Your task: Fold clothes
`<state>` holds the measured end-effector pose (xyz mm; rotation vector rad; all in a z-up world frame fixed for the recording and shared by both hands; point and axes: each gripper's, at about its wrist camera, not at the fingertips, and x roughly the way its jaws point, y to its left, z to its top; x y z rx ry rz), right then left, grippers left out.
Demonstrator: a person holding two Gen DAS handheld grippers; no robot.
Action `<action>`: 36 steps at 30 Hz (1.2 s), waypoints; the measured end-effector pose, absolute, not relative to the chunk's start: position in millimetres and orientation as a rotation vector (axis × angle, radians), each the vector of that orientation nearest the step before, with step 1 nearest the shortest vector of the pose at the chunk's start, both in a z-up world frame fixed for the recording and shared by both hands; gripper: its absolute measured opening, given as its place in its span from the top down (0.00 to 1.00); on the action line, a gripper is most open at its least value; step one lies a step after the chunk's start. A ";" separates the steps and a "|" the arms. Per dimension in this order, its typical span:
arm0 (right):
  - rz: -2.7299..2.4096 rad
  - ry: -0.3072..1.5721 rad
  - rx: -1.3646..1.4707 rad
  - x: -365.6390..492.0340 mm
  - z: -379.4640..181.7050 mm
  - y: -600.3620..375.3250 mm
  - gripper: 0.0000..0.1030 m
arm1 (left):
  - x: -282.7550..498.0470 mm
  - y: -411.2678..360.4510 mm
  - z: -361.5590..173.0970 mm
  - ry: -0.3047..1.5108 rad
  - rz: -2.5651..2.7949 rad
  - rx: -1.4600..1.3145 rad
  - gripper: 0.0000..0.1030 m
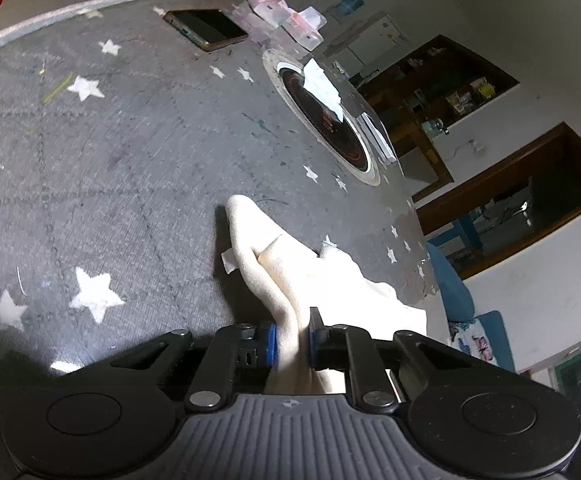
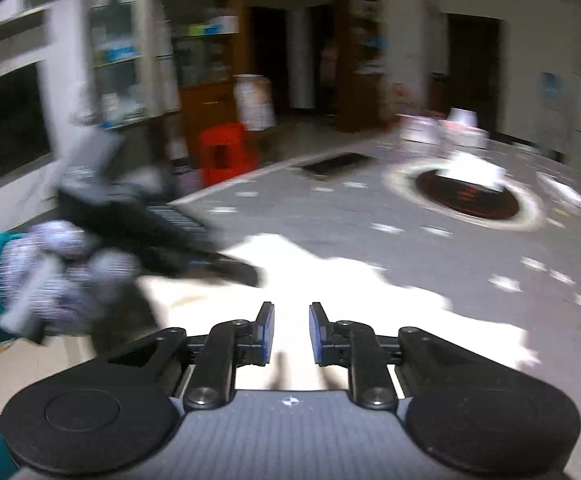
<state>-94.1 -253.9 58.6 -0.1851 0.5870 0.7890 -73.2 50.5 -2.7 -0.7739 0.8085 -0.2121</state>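
- Left wrist view: the left gripper (image 1: 292, 342) is clamped on a bunched fold of the cream garment (image 1: 274, 264), which rises from between its pads and trails ahead and to its right over the starred cloth (image 1: 130, 160).
- Farther ahead lie a phone (image 1: 206, 29) and a round burner (image 1: 324, 120), well clear of the fabric.
- To fold well, I judge this grip should stay firm and low, drawing the edge straight so the layers do not twist.
- Right wrist view (blurred): the right gripper (image 2: 291, 330) is parted and empty, hovering above the garment (image 2: 330, 292) spread directly ahead.
- To its left, a gloved hand (image 2: 62, 276) holds the other gripper on the fabric.
- Probably the right gripper should pinch the matching edge before lifting, and both should travel together.
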 end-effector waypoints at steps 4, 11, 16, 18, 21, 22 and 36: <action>0.614 0.614 -0.133 -69.1 49.1 -295.9 0.74 | -72.8 47.5 0.3 0.809 -0.207 -0.731 0.85; 0.486 0.689 -0.015 -36.6 24.0 -336.2 0.69 | -69.0 42.2 4.0 0.807 -0.193 -0.666 0.84; 0.478 0.721 0.069 -23.6 8.5 -345.2 0.68 | -66.3 38.3 6.6 0.803 -0.191 -0.610 0.84; 0.477 0.716 0.087 -24.1 7.9 -345.4 0.68 | -65.2 36.8 7.5 0.801 -0.193 -0.587 0.84; 0.493 0.714 0.076 -28.3 9.5 -340.3 0.72 | -64.3 33.6 9.0 0.797 -0.194 -0.551 0.84; 0.500 0.716 0.077 -29.0 9.9 -339.3 0.81 | -64.1 32.5 9.6 0.795 -0.194 -0.539 0.84; 0.452 0.571 0.005 -54.3 51.7 -359.0 0.92 | -45.1 -14.6 51.5 0.720 -0.327 -0.410 0.87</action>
